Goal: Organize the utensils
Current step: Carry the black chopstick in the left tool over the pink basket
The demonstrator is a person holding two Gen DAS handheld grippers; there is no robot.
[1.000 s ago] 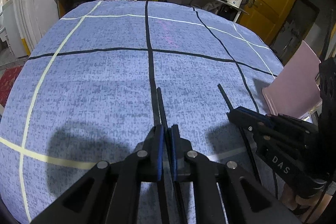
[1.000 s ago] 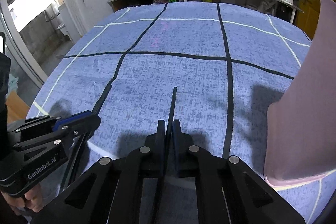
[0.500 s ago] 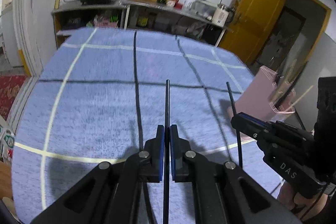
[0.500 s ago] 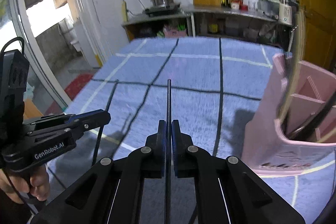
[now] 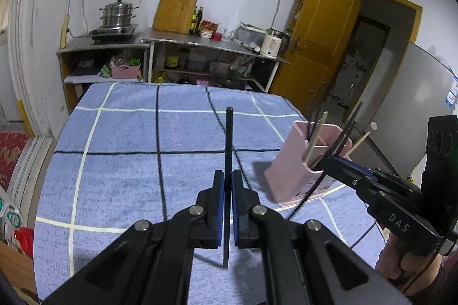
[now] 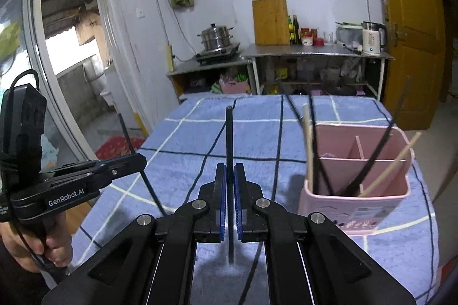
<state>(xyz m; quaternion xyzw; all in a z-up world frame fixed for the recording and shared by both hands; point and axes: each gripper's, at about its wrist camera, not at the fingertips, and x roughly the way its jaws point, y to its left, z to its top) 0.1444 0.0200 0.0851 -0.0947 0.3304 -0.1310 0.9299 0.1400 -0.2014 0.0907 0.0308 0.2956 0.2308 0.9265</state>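
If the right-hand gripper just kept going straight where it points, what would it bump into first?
Probably nothing soon: the right gripper, shut on a black chopstick, aims over bare blue tablecloth. The pink holder sits off to its right.

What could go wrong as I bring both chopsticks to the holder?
The left claw and right claw each pinch one thin black chopstick mid-length, so either could pivot or slip. The pink holder already holds splayed chopsticks; an incoming tip may snag them or tip it.

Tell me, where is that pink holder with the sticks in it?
The pink holder stands on the blue checked cloth at the table's right side, just right of the right gripper; in the left wrist view it sits right too.
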